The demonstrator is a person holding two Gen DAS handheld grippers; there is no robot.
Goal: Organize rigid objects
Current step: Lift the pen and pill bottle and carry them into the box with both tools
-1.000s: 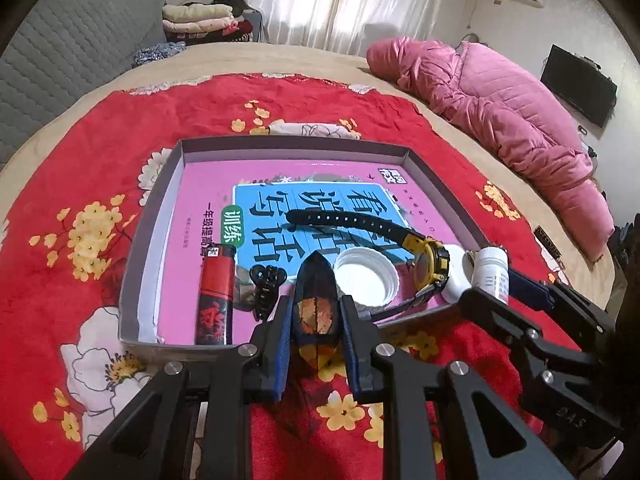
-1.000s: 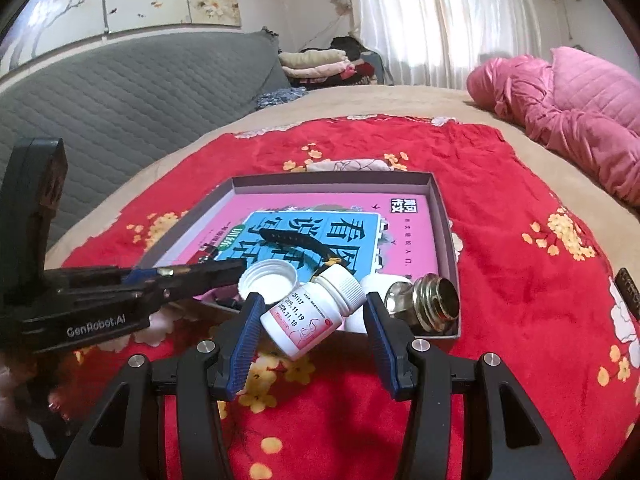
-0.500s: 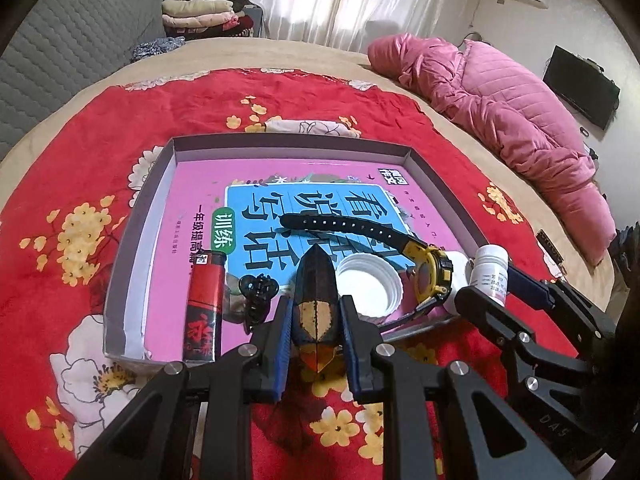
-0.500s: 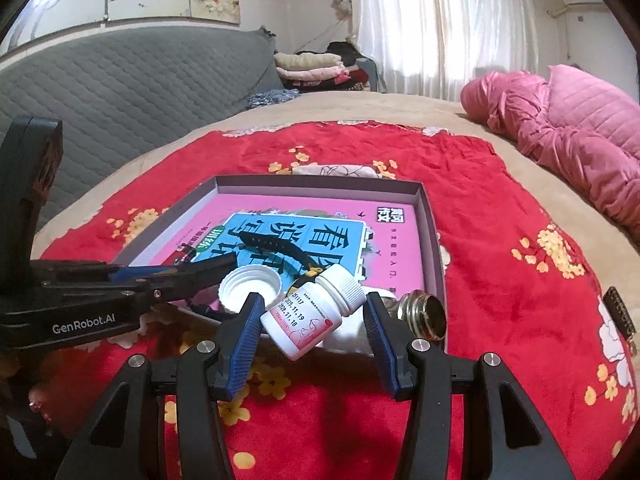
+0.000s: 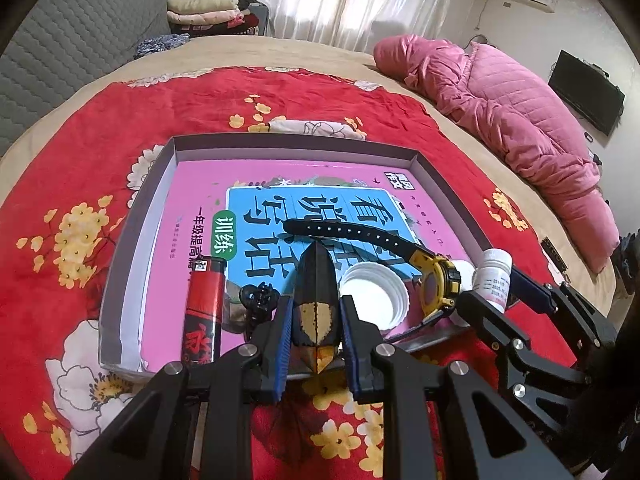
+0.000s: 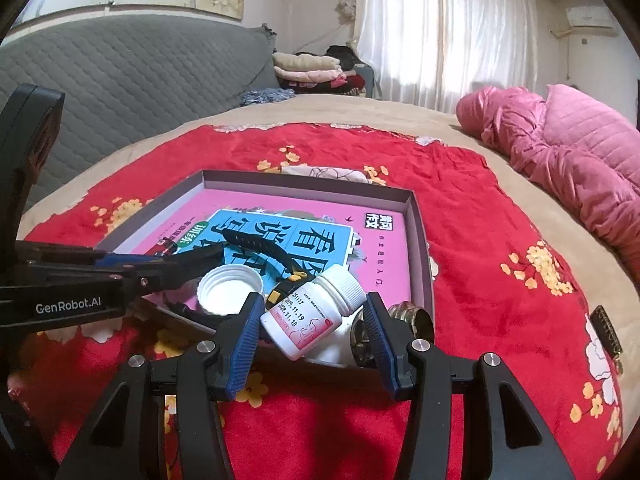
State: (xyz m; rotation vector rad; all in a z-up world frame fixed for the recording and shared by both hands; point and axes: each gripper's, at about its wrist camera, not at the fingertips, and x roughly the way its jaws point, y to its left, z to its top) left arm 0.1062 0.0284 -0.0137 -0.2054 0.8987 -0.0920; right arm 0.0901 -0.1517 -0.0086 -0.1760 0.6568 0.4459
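Observation:
A shallow grey box (image 5: 176,148) lies on the red floral bedspread, with a pink and blue book (image 5: 320,208) inside. My left gripper (image 5: 316,312) is shut on a dark pointed clip with a gold patch (image 5: 316,300), held over the box's near edge. My right gripper (image 6: 312,320) is shut on a white pill bottle (image 6: 312,316), tilted, just above the box's near right corner; the bottle also shows in the left wrist view (image 5: 494,274). In the box lie a red lighter (image 5: 204,312), a black hair claw (image 5: 258,298), a white lid (image 5: 374,296) and a yellow-and-black watch (image 5: 436,284).
A brass-coloured cap (image 6: 412,320) and a white object sit in the box's near right corner behind the bottle. A pink quilted coat (image 5: 516,120) lies on the bed at right. Folded clothes (image 5: 208,8) are stacked at the far end. A grey padded headboard (image 6: 120,80) stands at left.
Both grippers have risen and drawn slightly forward over the box's near edge, each still holding its object. Items in the box have not moved.

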